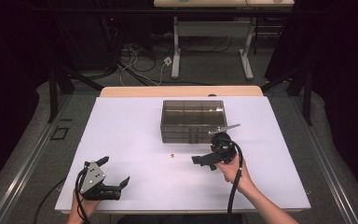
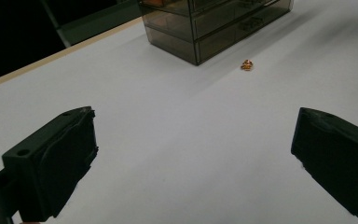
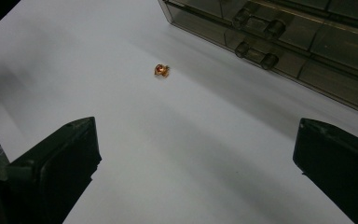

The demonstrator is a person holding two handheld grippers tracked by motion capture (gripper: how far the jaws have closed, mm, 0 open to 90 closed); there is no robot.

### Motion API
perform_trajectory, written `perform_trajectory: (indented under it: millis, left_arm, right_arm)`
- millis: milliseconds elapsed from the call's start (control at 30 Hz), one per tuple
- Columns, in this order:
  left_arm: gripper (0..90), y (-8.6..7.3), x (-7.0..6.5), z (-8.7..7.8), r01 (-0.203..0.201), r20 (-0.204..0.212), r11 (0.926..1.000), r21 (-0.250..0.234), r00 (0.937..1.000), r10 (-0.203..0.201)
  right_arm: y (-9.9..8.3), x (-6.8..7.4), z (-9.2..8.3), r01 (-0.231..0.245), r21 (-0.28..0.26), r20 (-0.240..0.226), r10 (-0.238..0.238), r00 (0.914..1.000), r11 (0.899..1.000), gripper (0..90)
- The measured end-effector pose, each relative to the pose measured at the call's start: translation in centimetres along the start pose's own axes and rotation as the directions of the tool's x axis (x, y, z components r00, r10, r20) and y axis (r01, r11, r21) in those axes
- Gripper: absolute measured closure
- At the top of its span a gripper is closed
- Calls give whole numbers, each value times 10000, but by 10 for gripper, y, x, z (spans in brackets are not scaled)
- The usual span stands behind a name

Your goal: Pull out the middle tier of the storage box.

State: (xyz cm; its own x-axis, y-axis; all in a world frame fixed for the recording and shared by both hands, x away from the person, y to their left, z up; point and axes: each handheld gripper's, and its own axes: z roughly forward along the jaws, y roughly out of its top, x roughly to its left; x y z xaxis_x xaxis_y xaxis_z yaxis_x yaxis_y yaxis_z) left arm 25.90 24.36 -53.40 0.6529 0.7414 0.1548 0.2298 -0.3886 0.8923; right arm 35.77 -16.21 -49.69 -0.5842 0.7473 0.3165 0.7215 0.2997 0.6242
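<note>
Item one: a small copper-orange metal piece (image 1: pixel 171 155), lying loose on the white table (image 1: pixel 121 140), just in front of the drawer cabinet and apart from it. From the left gripper view I see it (image 2: pixel 246 65) far ahead, right of centre; from the right gripper view it (image 3: pixel 161 70) sits ahead and left of centre. Its exact form is too small to tell.

Item two: a smoke-grey translucent plastic drawer cabinet (image 1: pixel 193 120), low and box-shaped, at the far middle of the table. I count round drawer pulls on its front (image 3: pixel 256 42) in the right gripper view. It stands behind the metal piece, not across the approach from either side.

Item three: my left gripper (image 1: pixel 114 170), black, held low at the near left corner of the table, well apart from the metal piece. Its fingers (image 2: pixel 56 163) are spread wide with bare table between them.

Item four: my right gripper (image 1: pixel 200 160), black, held above the table right of the metal piece, near it but not touching, aimed leftward. Its fingers (image 3: pixel 56 172) are spread wide, nothing held. The cabinet front is close on its far side.

Item five: beyond the table, a floor with loose cables (image 1: pixel 140 60) and the white legs of a second desk (image 1: pixel 212 42).
</note>
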Motion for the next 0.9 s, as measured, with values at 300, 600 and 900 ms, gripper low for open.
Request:
perform_trajectory:
  millis: [300, 600, 900]
  left_arm:
    - [1, 0, 0, -1, 29, 5, 10000, 33, 10000, -29]
    - [1, 0, 1, -1, 34, -12, 10000, -43, 10000, -34]
    - [1, 0, 1, -1, 0, 18, 10000, -45, 10000, 0]
  right_arm:
    - [13, 5, 11, -376, 275, 165, 371, 9992, 9989, 4]
    - [24, 7, 21, -1017, 666, 207, 1005, 9947, 9926, 14]
    - [36, 1, 27, -1530, 765, 178, 1521, 9882, 9853, 14]
